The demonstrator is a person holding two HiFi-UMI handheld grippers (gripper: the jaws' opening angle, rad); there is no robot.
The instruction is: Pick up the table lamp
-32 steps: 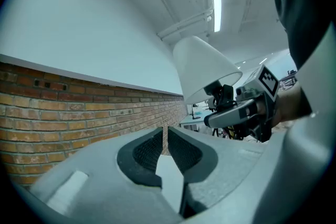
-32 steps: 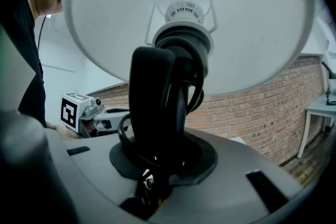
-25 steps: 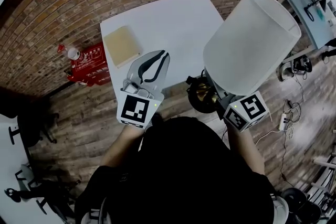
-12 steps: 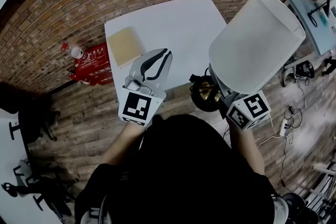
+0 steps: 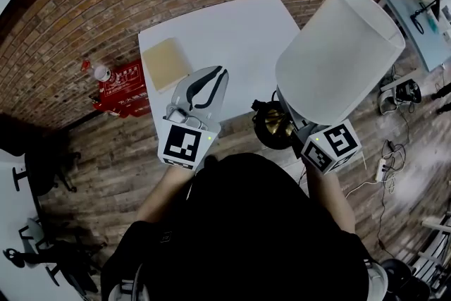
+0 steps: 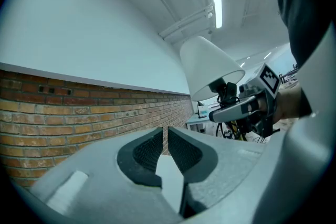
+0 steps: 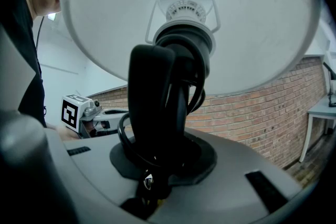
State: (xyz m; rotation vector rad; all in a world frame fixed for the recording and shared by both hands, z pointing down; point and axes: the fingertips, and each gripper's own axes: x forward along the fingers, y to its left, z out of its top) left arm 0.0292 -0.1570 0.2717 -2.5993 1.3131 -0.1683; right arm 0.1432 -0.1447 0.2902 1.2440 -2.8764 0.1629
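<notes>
While the table lamp (image 5: 338, 56) hangs tilted in the air off the right edge of the white counter (image 5: 232, 32), the right tool (image 7: 163, 157) clamps its black stem (image 7: 157, 92); the left tool (image 6: 164, 139) is clenched, empty, over the counter.

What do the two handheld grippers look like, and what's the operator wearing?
Left gripper: light grey moulded shell tapering to a claw with black ribbed pads, and a white cube with black square markers at the rear. Right gripper: same grey shell and marker cube. The operator wears a black top.
</notes>
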